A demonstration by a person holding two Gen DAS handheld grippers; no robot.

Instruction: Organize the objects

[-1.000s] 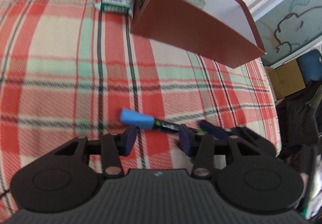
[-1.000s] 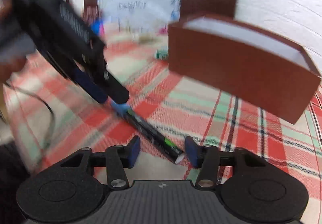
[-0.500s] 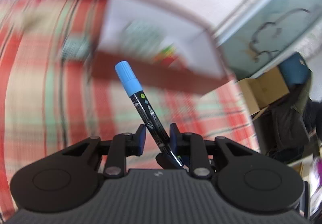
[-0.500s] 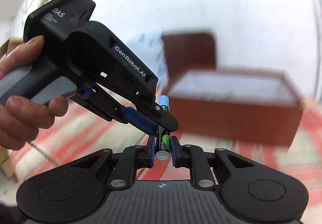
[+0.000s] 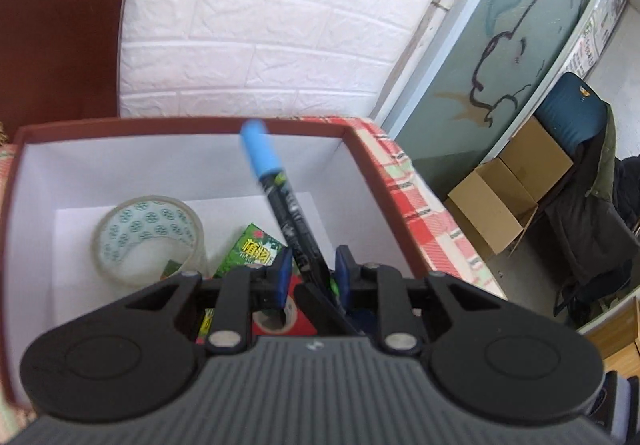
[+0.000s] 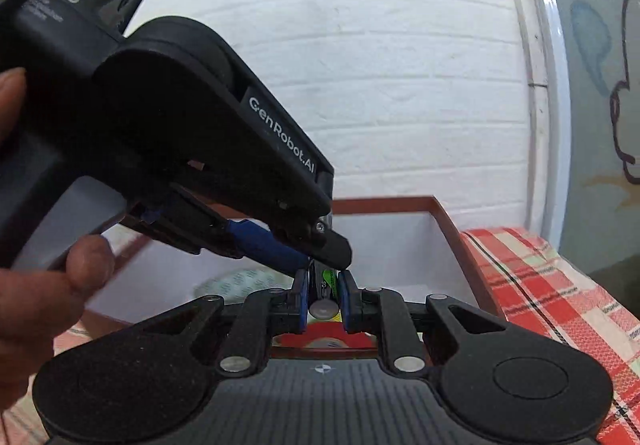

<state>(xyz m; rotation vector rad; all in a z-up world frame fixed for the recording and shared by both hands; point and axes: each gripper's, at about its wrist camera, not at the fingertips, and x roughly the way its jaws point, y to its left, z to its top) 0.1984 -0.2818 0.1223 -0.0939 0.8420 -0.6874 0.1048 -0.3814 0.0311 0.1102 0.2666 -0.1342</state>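
A black marker with a light blue cap is held over the open brown box with white inside. My left gripper is shut on the marker's lower barrel, cap pointing up and away. My right gripper is shut on the marker's tail end, right under the left gripper's fingers. The box also shows in the right wrist view. Inside it lie a roll of clear tape and a green packet.
The box stands on a red, green and white plaid cloth against a white brick wall. A brown chair back is at far left. Cardboard boxes and a blue chair stand off to the right.
Both grippers closed on the marker, lifted it off the cloth and carried it over the open box. The box's inside now fills the left wrist view.
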